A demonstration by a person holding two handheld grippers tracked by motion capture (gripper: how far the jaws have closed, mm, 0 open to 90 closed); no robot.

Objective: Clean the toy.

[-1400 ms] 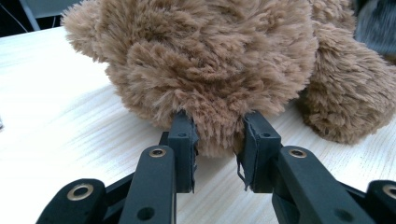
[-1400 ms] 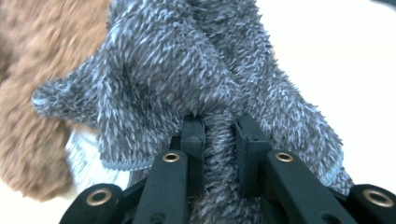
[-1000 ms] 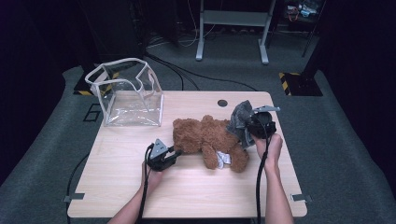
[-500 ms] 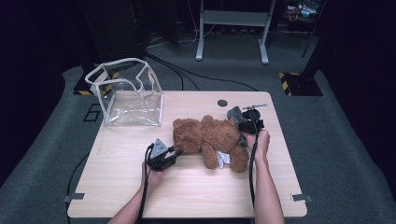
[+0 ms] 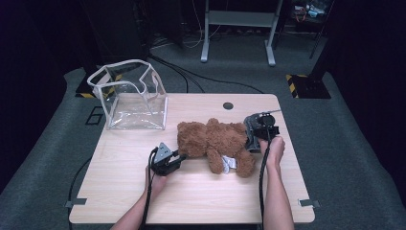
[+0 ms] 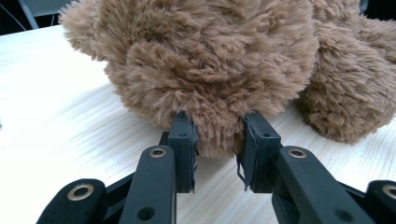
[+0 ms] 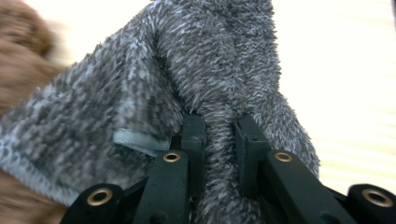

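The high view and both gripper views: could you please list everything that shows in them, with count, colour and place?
teddy bear: one, brown, lying mid-table between the two tongs.
grey cloth: one, fuzzy grey, at the bear's right end, pinched by the right tongs.
white tag: one, on the bear's near side.
clear bag: one, transparent with white trim, standing open at the table's far left.
table: one, light wood, with a dark round hole near its far edge.
metal stand: one, grey, on the floor behind.
floor cables: several, black.
left tongs: black, shut on the bear's fur.
right tongs: black, shut on the cloth.
forearms: two, entering from the bottom.
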